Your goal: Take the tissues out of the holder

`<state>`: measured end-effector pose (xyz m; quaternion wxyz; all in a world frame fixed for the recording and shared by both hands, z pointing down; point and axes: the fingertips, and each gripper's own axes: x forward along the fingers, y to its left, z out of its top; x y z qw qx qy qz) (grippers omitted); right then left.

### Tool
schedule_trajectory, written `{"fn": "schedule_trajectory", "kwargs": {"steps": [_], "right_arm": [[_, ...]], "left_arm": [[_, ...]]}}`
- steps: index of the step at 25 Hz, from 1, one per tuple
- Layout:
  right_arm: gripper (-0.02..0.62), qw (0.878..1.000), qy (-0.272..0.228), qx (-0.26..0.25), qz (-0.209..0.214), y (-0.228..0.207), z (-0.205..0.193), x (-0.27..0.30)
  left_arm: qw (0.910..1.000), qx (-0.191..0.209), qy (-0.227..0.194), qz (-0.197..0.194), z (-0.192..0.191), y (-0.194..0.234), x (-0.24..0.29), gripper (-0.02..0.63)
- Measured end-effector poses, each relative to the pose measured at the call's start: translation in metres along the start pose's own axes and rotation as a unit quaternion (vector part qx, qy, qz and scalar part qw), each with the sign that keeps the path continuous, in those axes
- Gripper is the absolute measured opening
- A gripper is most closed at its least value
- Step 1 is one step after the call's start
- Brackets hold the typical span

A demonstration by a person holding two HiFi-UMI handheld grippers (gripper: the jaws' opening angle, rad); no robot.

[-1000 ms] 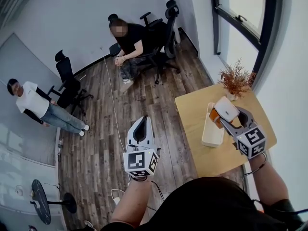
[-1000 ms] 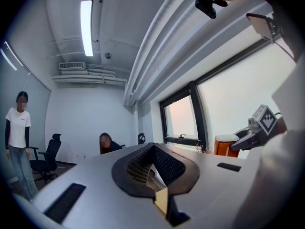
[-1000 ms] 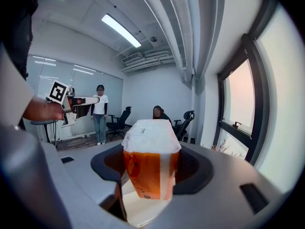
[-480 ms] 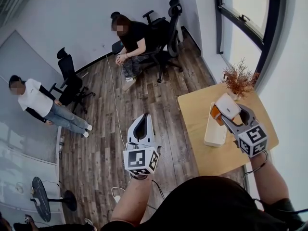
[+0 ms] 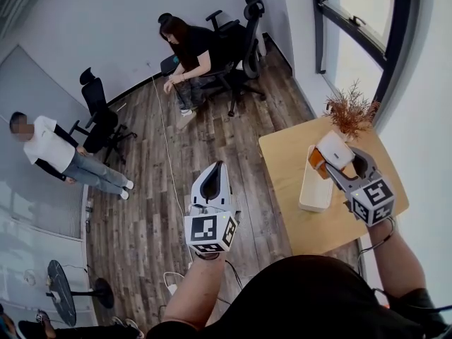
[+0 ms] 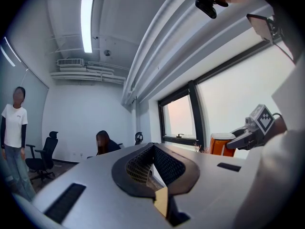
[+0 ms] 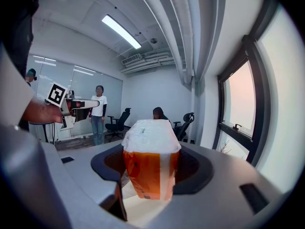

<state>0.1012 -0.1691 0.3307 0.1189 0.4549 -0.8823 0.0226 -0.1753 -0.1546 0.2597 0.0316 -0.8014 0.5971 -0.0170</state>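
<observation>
An orange tissue pack with a white top [image 5: 332,152] hangs above the white oblong holder [image 5: 313,190], which lies on the wooden table [image 5: 282,167]. My right gripper [image 5: 330,162] is shut on the pack, clear of the holder. In the right gripper view the tissue pack [image 7: 150,163] stands upright between the jaws and fills the gap. My left gripper [image 5: 212,174] is held out over the floor, left of the table, jaws together and empty. Its tips meet in the left gripper view [image 6: 153,147], where the right gripper [image 6: 248,135] and the pack [image 6: 222,144] show far to the right.
A dried plant [image 5: 347,111] stands at the table's far corner by the window. A person sits on an office chair [image 5: 187,54] at the back. Another person stands at the left [image 5: 49,154] beside a black chair [image 5: 99,115]. A cable runs across the wooden floor [image 5: 169,168].
The right gripper keeps the tissue pack above the holder in much the same place. The head view has shifted a little. The left gripper has barely moved.
</observation>
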Motion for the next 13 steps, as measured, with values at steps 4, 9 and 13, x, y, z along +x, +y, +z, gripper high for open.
{"fn": "schedule_trajectory", "kwargs": {"steps": [4, 9, 13], "right_arm": [[0.267, 1.0, -0.001, -0.001, 0.0, 0.0055, 0.005, -0.0034], [0.267, 1.0, -0.001, 0.0, -0.002, 0.0028, 0.0027, -0.0024], [0.267, 1.0, 0.001, 0.003, -0.001, -0.0004, -0.0035, 0.0008]], "left_arm": [[1.0, 0.001, 0.005, -0.008, 0.0007, -0.0011, -0.0029, 0.005], [0.9999, 0.005, 0.005, -0.013, 0.0007, -0.0036, 0.0006, 0.005], [0.9998, 0.009, 0.006, -0.017, -0.0009, -0.0084, 0.0068, 0.005]]}}
